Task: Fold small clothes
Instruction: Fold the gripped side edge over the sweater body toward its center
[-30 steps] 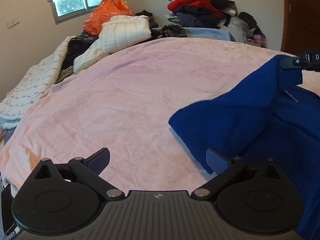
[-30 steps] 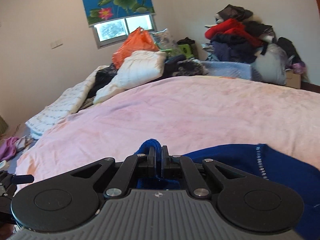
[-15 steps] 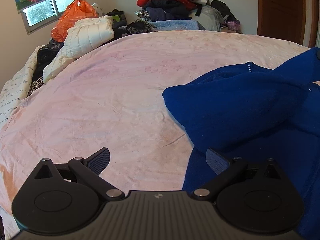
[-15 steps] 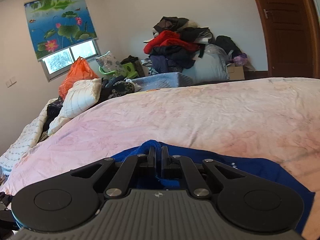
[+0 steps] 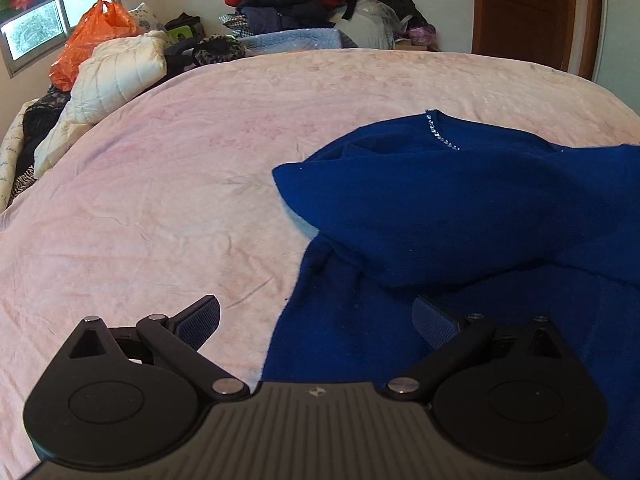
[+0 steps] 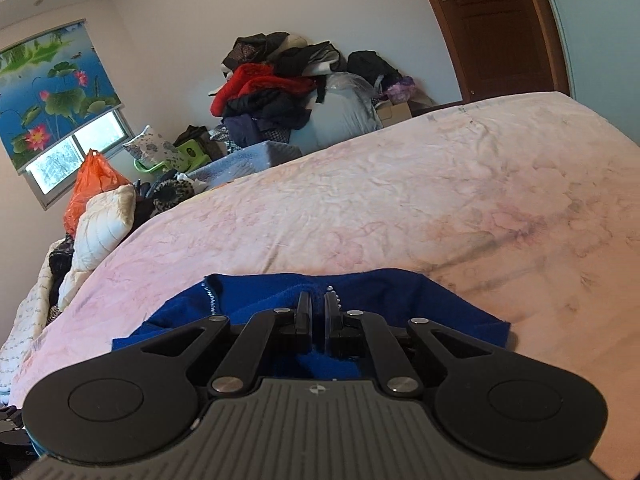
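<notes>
Two pairs of tongs are seen over a pink floral bedspread [image 5: 168,200], where the dark blue fleece garment [image 5: 460,216] lies bunched at the right of the left wrist view. The left tongs [image 5: 316,320] are spread wide and empty, one pad above the garment's edge. The right tongs [image 6: 318,316] are parting, with blue cloth between the pads. If the cloth is let go here, the raised flap may slump unevenly and a crooked fold may be left.

A big bed with a pink blanket [image 5: 168,208] holds a blue top [image 5: 460,208] on the near right. At the far left lie a white quilt [image 5: 116,72] and an orange bag [image 5: 86,46].
</notes>
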{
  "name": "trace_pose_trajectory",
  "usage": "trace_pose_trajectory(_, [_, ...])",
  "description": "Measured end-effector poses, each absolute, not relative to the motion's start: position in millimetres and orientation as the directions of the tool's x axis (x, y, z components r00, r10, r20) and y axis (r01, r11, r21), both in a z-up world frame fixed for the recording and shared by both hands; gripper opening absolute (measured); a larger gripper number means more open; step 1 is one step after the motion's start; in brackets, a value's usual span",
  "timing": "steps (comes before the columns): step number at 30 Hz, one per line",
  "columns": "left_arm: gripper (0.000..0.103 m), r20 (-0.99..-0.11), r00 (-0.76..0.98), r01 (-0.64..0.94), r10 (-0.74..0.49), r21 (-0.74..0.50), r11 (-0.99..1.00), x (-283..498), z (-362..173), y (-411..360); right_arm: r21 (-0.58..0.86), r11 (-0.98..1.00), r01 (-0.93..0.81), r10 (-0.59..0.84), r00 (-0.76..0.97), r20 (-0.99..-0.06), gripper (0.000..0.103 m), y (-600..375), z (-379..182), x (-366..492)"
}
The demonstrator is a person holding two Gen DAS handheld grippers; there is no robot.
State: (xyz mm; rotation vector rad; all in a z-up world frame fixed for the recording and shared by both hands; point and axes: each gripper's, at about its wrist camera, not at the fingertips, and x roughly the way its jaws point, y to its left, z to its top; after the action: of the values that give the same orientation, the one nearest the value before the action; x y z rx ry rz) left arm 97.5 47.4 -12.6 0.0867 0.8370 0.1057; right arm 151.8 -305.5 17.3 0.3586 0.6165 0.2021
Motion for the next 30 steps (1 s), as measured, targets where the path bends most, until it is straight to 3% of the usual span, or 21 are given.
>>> trace_pose_trajectory(1, [0.103,-0.737,0.664,-0.051,0.125,0.122,0.991,97.3,-13.1,44.6,0.354,0.935,-0.037,0.239,0.802,-0.548,0.03,-308.1,12.5,155.6])
trace_pose_trajectory(2, [0.103,-0.736,0.665,-0.043,0.122,0.126,0.991,96.7,-13.4,41.7,0.319,0.948,0.005,0.184,0.809,-0.558,0.051,-311.7,8.0,158.3])
trace_pose_trajectory(3, [0.103,-0.734,0.668,-0.035,0.121,0.131,0.991,95.6,-13.2,39.4,0.286,0.957,0.047,0.129,0.817,-0.562,0.055,-316.8,3.4,159.8])
trace_pose_trajectory(5, [0.103,-0.728,0.674,-0.027,0.124,0.143,0.989,93.3,-12.8,36.8,0.282,0.955,0.09,0.089,0.822,-0.562,0.053,-323.7,-3.6,158.5])
trace_pose_trajectory(10, [0.103,-0.746,0.655,-0.039,0.123,0.129,0.991,96.4,-16.3,39.3,0.401,0.914,0.055,0.207,0.787,-0.581,0.058,-329.5,-25.4,157.7])
trace_pose_trajectory(15, [0.103,-0.754,0.648,-0.029,0.104,0.113,0.993,94.6,-17.2,36.1,0.431,0.898,0.092,0.222,0.751,-0.622,0.057,-323.0,-44.1,167.7])
trace_pose_trajectory(16, [0.103,-0.751,0.651,-0.026,0.109,0.122,0.992,94.2,-17.2,34.6,0.447,0.89,0.092,0.228,0.758,-0.611,0.047,-322.8,-45.9,168.1])
trace_pose_trajectory(17, [0.103,-0.749,0.653,-0.026,0.114,0.128,0.991,94.2,-17.0,33.3,0.457,0.885,0.09,0.234,0.762,-0.604,0.029,-322.4,-46.2,168.2])
trace_pose_trajectory(20, [0.103,-0.748,0.653,-0.028,0.115,0.127,0.991,94.9,-16.1,33.4,0.456,0.886,0.083,0.219,0.792,-0.57,0.008,-322.9,-38.9,161.2])
trace_pose_trajectory(24, [0.103,-0.748,0.654,-0.034,0.11,0.116,0.993,94.9,-15.6,35.3,0.433,0.897,0.09,0.172,0.831,-0.53,0.006,-329.7,-23.9,142.7])
trace_pose_trajectory(27, [0.103,-0.757,0.643,-0.037,0.115,0.119,0.992,97.5,-20.2,34.1,0.356,0.926,0.121,0.114,0.811,-0.573,0.006,-332.9,-25.8,142.3])
trace_pose_trajectory(28, [0.103,-0.761,0.638,-0.038,0.116,0.119,0.992,97.7,-22.0,33.6,0.35,0.928,0.126,0.116,0.795,-0.595,0.016,-335.5,-30.2,143.1])
trace_pose_trajectory(30, [0.103,-0.764,0.635,-0.036,0.115,0.119,0.992,96.4,-24.3,32.7,0.339,0.929,0.151,0.087,0.8,-0.594,0.018,-335.2,-31.8,137.8])
